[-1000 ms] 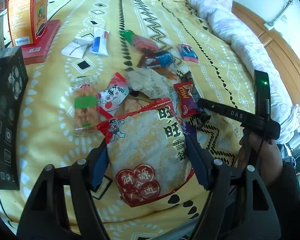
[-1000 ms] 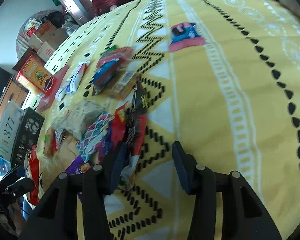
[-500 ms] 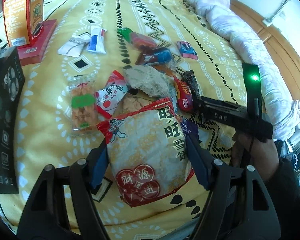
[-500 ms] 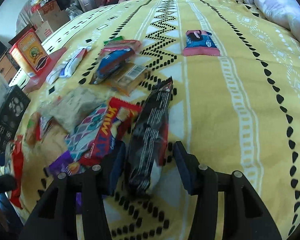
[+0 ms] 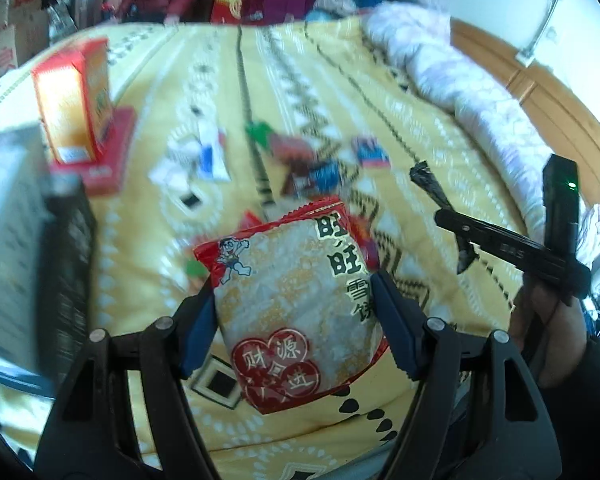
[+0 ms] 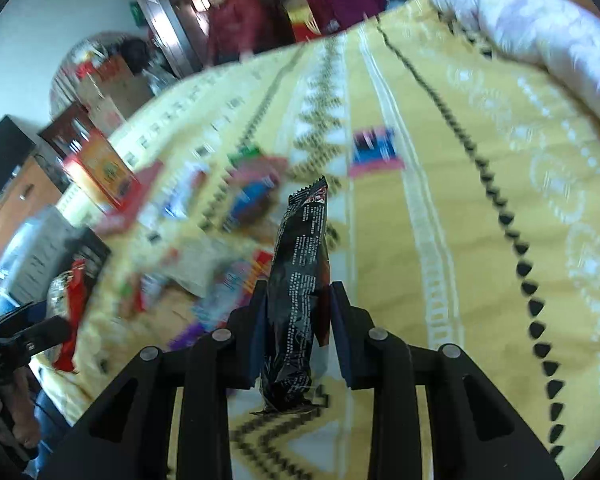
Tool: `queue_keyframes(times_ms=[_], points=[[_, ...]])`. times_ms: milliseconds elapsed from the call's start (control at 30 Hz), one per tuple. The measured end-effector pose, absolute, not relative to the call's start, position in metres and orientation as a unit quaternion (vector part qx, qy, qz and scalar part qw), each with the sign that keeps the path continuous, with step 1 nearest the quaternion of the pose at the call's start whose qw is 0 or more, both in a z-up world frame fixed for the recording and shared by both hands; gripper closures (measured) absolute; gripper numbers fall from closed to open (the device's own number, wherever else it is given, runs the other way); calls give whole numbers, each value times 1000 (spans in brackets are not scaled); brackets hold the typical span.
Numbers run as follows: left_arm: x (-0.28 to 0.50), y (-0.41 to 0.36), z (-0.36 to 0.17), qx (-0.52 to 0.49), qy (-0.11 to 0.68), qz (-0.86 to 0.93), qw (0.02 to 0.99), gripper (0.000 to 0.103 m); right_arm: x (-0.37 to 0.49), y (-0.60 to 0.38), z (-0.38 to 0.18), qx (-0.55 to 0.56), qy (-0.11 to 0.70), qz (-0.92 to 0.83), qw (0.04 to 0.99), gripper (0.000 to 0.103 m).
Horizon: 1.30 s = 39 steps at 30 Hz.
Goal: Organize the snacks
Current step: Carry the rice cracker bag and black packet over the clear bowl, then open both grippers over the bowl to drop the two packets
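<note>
A big red-and-white rice cracker bag [image 5: 296, 280] hangs above the yellow bedspread [image 5: 340, 80], and my left gripper [image 5: 296, 310] is shut on its sides. A long black snack packet [image 6: 300, 240] stands up between the pads of my right gripper [image 6: 298, 304]. The jaws are closing on the packet, which is lifted off the bed. The left wrist view shows the right gripper [image 5: 460, 236] at the right in a hand, with the black packet [image 5: 428, 180] sticking out. In the right wrist view the left gripper [image 6: 20, 332] sits at the lower left.
Several loose snack packets [image 5: 312, 168] lie blurred mid-bed, and a blue-and-pink one [image 6: 374, 148] lies apart. An orange box [image 5: 76, 100] stands on a flat red box [image 5: 104, 160] at the left, with a black box [image 5: 64, 272] nearer. A rolled quilt [image 5: 460, 80] lies at the right, and a person [image 6: 236, 12] stands beyond the bed.
Both grippers have risen from the bed and tilted up. The right one has narrowed onto the black packet and lifted it. The left one still carries the cracker bag.
</note>
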<state>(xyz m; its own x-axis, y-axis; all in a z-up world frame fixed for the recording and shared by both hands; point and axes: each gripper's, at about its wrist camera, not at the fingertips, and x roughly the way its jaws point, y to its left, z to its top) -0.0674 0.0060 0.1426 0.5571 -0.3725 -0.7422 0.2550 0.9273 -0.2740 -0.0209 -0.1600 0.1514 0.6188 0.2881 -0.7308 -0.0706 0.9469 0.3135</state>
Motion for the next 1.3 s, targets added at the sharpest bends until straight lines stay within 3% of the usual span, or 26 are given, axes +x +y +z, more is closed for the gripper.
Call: queue_keyframes(times_ms=[233, 500, 767, 1000, 1300], points=[[-84, 96, 212, -103, 366, -95, 920, 30, -17, -93, 246, 125, 349, 202, 907, 70], [-122, 264, 254, -162, 300, 81, 936, 30, 6, 77, 325, 111, 318, 386, 859, 70], [-149, 382, 239, -199, 309, 223, 903, 30, -1, 245, 340, 75, 349, 495, 792, 70], [-153, 398, 211, -202, 337, 243, 887, 30, -13, 336, 325, 42, 380, 528, 759, 70], [-156, 406, 210, -208, 335, 235, 888, 30, -19, 360, 319, 18, 385, 530, 756, 70]])
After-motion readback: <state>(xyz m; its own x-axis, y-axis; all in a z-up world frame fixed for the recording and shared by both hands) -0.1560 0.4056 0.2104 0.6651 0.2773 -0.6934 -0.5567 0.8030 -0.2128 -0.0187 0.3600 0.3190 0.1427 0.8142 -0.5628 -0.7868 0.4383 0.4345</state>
